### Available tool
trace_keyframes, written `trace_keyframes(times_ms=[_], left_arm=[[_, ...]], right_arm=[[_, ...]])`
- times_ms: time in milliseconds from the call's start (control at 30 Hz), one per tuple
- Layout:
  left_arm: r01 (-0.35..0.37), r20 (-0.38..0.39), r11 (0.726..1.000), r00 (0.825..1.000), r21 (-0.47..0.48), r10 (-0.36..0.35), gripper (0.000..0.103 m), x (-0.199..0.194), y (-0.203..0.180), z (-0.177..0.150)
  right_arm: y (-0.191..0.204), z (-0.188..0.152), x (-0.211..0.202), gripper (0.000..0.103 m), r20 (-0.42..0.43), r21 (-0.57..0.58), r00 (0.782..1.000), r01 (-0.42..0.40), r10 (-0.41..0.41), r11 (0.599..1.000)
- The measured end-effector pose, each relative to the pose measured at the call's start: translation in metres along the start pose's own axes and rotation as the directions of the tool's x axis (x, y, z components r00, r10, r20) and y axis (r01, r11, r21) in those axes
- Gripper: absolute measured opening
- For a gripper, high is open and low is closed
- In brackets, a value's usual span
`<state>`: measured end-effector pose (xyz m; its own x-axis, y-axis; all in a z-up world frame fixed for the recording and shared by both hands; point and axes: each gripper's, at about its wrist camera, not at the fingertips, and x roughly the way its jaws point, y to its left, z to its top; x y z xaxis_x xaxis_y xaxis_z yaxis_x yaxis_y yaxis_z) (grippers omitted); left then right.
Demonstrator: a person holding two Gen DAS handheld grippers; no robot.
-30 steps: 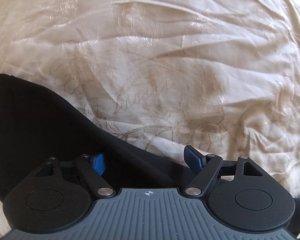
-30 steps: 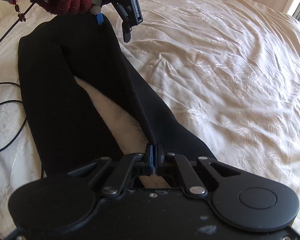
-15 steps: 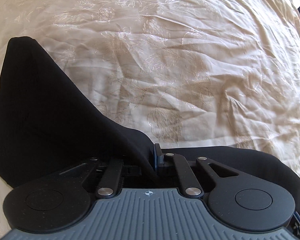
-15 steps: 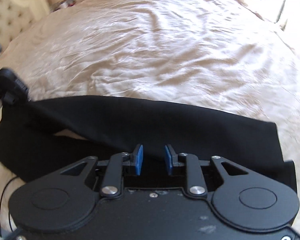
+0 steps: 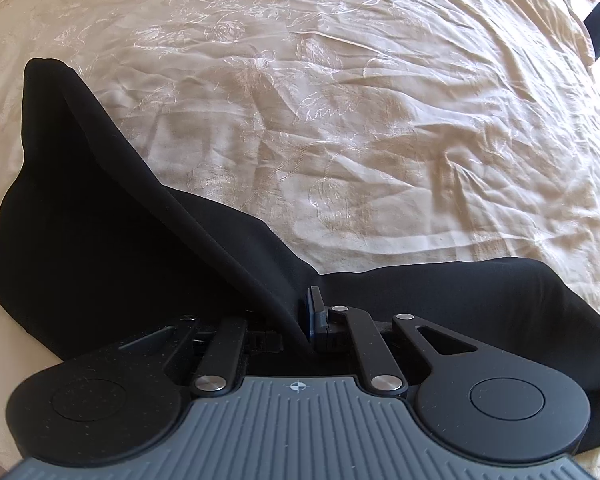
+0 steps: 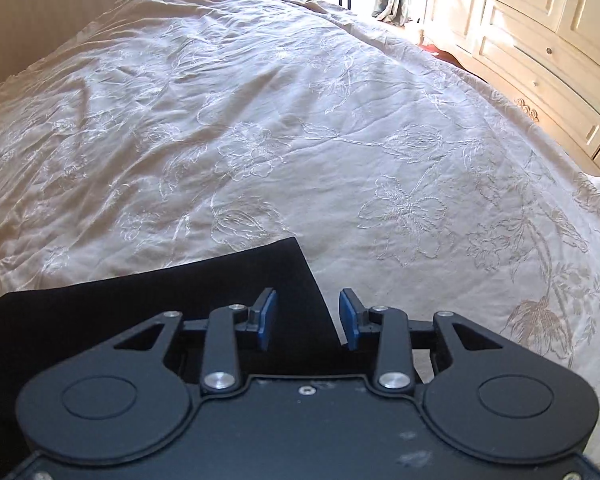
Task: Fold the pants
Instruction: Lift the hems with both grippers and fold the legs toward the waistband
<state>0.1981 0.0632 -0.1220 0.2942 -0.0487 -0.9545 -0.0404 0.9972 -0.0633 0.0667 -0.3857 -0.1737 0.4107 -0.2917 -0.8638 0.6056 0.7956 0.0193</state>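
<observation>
Between the pressed-together fingers of the left gripper (image 5: 306, 320), a ridge of the black pants (image 5: 100, 208) is pinched, the limp cloth draping away leftward over the bedspread (image 5: 360, 120). Further right, the right gripper (image 6: 307, 319) hangs spread over a flat corner (image 6: 284, 264); soft and light, it is probably best taken by that edge.

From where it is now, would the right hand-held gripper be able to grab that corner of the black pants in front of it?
Probably yes. The right hand-held gripper is open, the edge of the pants lies flat on the bedspread between its blue pads, and nothing blocks it.
</observation>
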Motion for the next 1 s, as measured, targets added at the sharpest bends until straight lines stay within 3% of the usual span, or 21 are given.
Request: trace_keyframes(times_ms=[133, 200, 233, 267, 433, 567, 667, 833, 1000], left_arm=[[-0.002, 0.001, 1.0, 1.0, -0.005, 0.002, 0.01, 0.004, -0.001, 0.001], [0.0, 0.017, 1.0, 1.0, -0.006, 0.0, 0.008, 0.001, -0.001, 0.002], [0.001, 0.032, 1.0, 0.999, -0.005, -0.001, 0.008, -0.003, -0.001, 0.003], [0.0, 0.048, 1.0, 0.999, -0.004, 0.0, 0.008, -0.007, -0.002, 0.003], [0.006, 0.127, 1.0, 0.992, -0.002, -0.005, 0.007, -0.045, -0.001, -0.002], [0.013, 0.182, 1.0, 0.983, -0.003, -0.012, 0.007, -0.076, 0.011, -0.029], [0.014, 0.125, 1.0, 0.992, -0.026, -0.011, 0.008, -0.061, 0.024, -0.06], [-0.06, -0.059, 0.996, 0.997, -0.061, 0.057, 0.007, 0.002, 0.034, -0.103], [-0.04, -0.044, 0.991, 0.998, -0.129, 0.035, 0.007, 0.004, 0.032, -0.113]], right_arm=[[-0.002, 0.003, 0.028, 0.039, -0.097, -0.017, 0.995, -0.026, 0.024, 1.0], [0.003, 0.003, 0.03, 0.029, -0.107, -0.041, 0.993, -0.057, 0.053, 0.997], [0.008, 0.004, 0.027, 0.007, -0.086, -0.072, 0.995, -0.046, 0.04, 0.996], [0.012, 0.006, 0.018, 0.003, -0.065, -0.1, 0.998, -0.034, 0.028, 0.994], [0.026, 0.022, -0.042, 0.003, 0.075, -0.145, 0.989, -0.119, 0.131, 0.982], [0.024, 0.027, -0.095, 0.003, 0.168, -0.151, 0.97, -0.153, 0.178, 0.977], [0.013, 0.011, -0.105, 0.003, 0.153, -0.153, 0.979, -0.109, 0.133, 0.982], [-0.006, -0.036, -0.07, 0.003, 0.02, -0.171, 0.999, -0.034, 0.038, 0.985], [-0.017, -0.057, -0.065, 0.003, -0.001, -0.188, 1.0, -0.029, 0.029, 0.982]])
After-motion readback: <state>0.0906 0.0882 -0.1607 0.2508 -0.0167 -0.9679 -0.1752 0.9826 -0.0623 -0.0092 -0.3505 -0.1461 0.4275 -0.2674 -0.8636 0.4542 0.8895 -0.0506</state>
